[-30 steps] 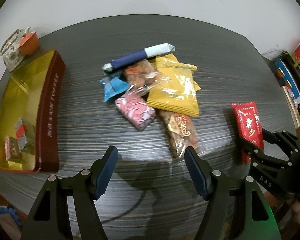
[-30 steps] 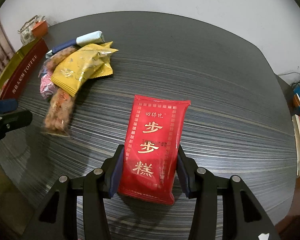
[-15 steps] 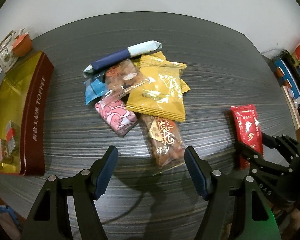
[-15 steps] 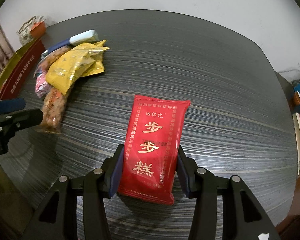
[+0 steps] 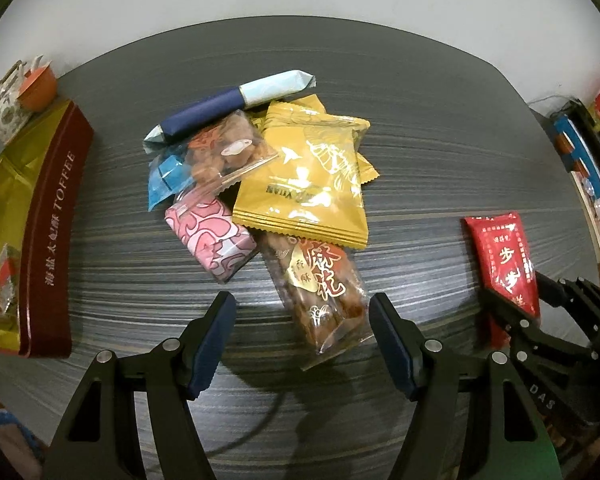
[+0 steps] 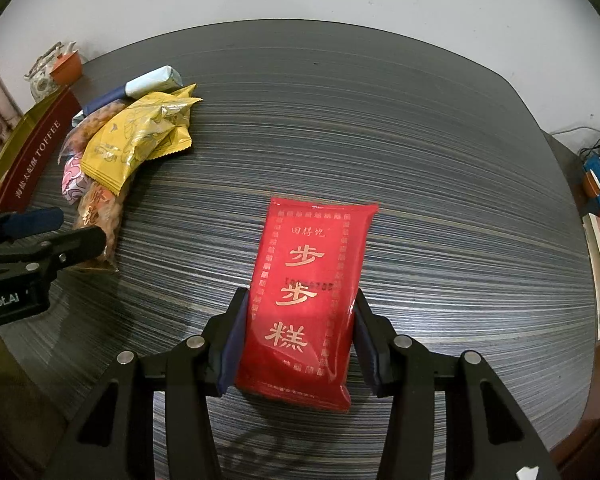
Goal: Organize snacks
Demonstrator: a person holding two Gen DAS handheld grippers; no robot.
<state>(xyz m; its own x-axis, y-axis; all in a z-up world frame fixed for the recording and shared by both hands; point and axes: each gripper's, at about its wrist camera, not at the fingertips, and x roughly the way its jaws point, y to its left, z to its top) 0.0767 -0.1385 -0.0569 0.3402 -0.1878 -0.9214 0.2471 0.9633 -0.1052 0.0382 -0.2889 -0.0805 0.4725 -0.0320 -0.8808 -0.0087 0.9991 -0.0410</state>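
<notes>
A pile of snacks lies mid-table: a yellow packet (image 5: 306, 188), a pink wrapped sweet (image 5: 210, 238), a clear bag of brown fried snack with red label (image 5: 320, 288), a blue-and-white roll (image 5: 228, 106), a clear bag of nuts (image 5: 224, 154) and a blue candy (image 5: 166, 180). My left gripper (image 5: 302, 340) is open, its fingers either side of the near end of the brown snack bag. My right gripper (image 6: 298, 332) is shut on a red packet (image 6: 308, 296) with gold characters, which also shows in the left wrist view (image 5: 504, 256). The gold and maroon toffee tin (image 5: 58, 216) stands at the left.
The tin holds a few wrapped sweets (image 5: 2, 292) at its near end. A patterned teapot with an orange cup (image 5: 20, 96) stands behind the tin. Shelves with books (image 5: 584, 156) lie beyond the table's right edge. The dark striped table (image 6: 420, 140) is bare at the right.
My left gripper has moved forward and right toward the pile, so the brown snack bag now lies between its fingers. The right gripper still holds the red packet.
</notes>
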